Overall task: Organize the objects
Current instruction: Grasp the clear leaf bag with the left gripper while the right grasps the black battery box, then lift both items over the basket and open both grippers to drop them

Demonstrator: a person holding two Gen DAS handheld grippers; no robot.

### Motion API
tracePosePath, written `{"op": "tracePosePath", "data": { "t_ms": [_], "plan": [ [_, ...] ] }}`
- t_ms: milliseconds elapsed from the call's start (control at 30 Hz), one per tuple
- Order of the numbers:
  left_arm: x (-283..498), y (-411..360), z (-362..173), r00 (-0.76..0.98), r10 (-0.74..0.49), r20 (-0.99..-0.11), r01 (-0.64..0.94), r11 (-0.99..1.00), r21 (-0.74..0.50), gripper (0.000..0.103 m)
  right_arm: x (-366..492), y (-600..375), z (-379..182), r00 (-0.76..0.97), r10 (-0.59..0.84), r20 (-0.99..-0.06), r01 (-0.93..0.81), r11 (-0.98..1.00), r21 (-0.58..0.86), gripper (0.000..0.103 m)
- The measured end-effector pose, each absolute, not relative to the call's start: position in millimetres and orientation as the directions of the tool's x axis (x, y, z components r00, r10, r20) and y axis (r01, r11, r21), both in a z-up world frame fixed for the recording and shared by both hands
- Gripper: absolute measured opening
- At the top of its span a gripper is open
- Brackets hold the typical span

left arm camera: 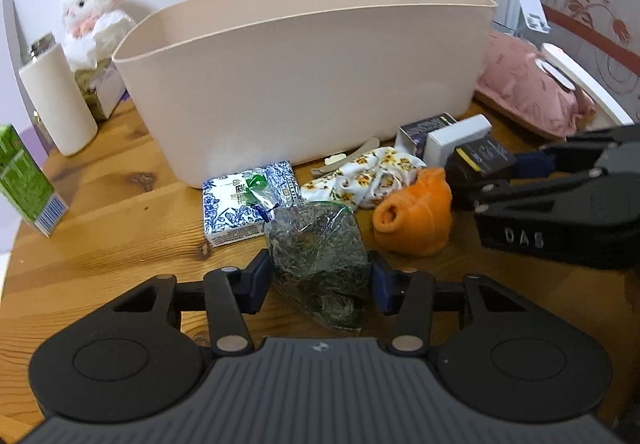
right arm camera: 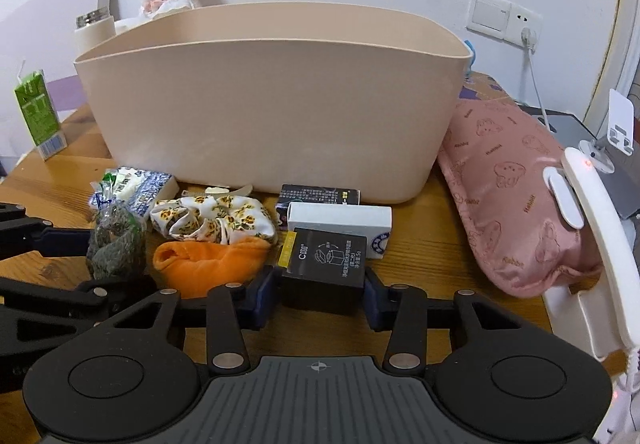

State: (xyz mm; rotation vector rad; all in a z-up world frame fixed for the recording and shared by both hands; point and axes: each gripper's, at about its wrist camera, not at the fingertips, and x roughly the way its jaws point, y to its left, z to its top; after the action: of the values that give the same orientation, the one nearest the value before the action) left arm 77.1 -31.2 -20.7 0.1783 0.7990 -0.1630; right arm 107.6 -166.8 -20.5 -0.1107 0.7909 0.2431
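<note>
A large beige bin [left arm camera: 304, 83] [right arm camera: 272, 103] stands on the wooden table [left arm camera: 120, 228]. My left gripper [left arm camera: 320, 280] is shut on a clear bag of dried green leaves [left arm camera: 318, 256], also seen in the right wrist view [right arm camera: 116, 244]. My right gripper [right arm camera: 320, 288] is shut on a black box [right arm camera: 324, 268], which also shows in the left wrist view [left arm camera: 480, 157]. In front of the bin lie a blue patterned box [left arm camera: 240, 203], a floral scrunchie [left arm camera: 368, 175] [right arm camera: 216, 219], an orange cloth [left arm camera: 416, 219] [right arm camera: 208, 264], a white box [right arm camera: 340, 219] and a dark box [right arm camera: 316, 195].
A green carton [left arm camera: 24, 183] [right arm camera: 38, 111], a white flask [left arm camera: 60, 103] and a plush lamb [left arm camera: 96, 7] stand at the left. A pink hot-water bag [right arm camera: 516, 199] and a white phone cradle [right arm camera: 600, 244] lie at the right.
</note>
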Motion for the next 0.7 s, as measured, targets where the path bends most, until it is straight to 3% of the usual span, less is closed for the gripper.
{"op": "tracePosePath", "data": {
  "t_ms": [267,700],
  "plan": [
    [59,-20,9,0.738,-0.104,-0.667,0.213,0.974,0.083,0.052,86,-179,11,0.739,0.169,-0.652,-0.233,0.972,-0.013,0.041],
    [91,-6,97,0.889,-0.058,-0.455,0.146,0.976,0.162,0.053,121,-193,85,0.856,0.173,-0.488,-0.215,0.976,-0.032,0.041]
  ]
}}
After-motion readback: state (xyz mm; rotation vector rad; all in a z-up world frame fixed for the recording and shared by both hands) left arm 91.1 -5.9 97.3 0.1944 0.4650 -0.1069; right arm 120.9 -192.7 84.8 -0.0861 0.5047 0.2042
